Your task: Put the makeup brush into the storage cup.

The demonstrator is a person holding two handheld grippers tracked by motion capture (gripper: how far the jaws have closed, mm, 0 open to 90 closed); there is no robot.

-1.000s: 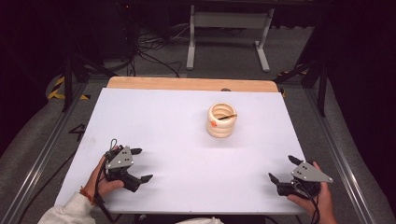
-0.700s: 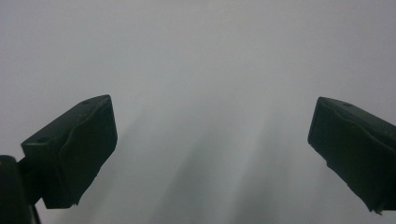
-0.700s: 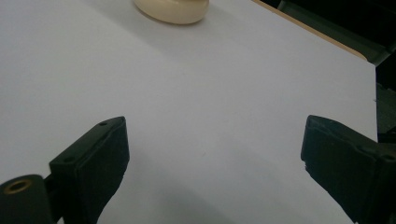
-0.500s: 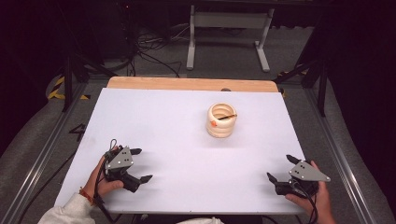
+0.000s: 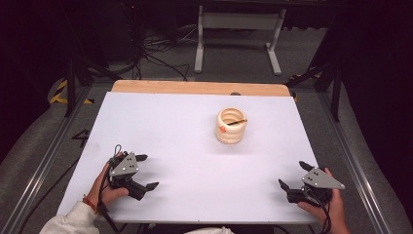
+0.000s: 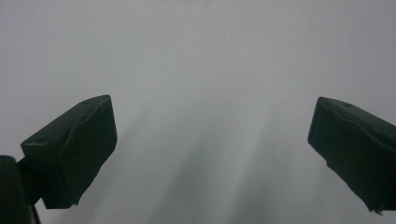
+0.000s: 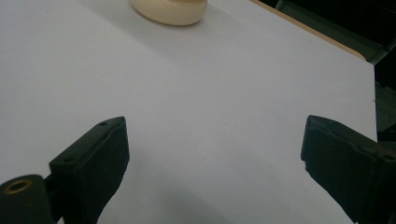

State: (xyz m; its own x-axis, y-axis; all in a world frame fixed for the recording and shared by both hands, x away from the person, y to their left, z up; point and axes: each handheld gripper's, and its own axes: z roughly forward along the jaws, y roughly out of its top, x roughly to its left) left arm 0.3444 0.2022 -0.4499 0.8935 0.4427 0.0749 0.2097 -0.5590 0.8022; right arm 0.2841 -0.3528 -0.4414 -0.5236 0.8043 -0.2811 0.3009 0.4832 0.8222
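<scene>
High view: a cream ring stack (image 5: 231, 126) was seen standing upright on the white surface (image 5: 185, 126), toward the far right part of it, just short of the wooden strip (image 5: 199, 87) along the far edge. A thin brown stick (image 5: 237, 122) was laid across the top of the stack, and a small orange mark was visible on its left side. The left gripper (image 5: 144, 172) was held near the surface's near edge, well to the left of the stack and nearer the camera; its jaws were spread wide, with nothing between them. The right gripper (image 5: 293, 174) was held at the near right corner, nearer the camera than the stack and well apart from it; its jaws were likewise spread wide and empty.

Left gripper view: the left gripper (image 6: 210, 154) was shown with both black jaws far apart over bare white surface.

Right gripper view: the right gripper (image 7: 215, 163) was shown gaping, with the base of the stack (image 7: 170, 10) seen far beyond the jaws, at the top edge.
</scene>
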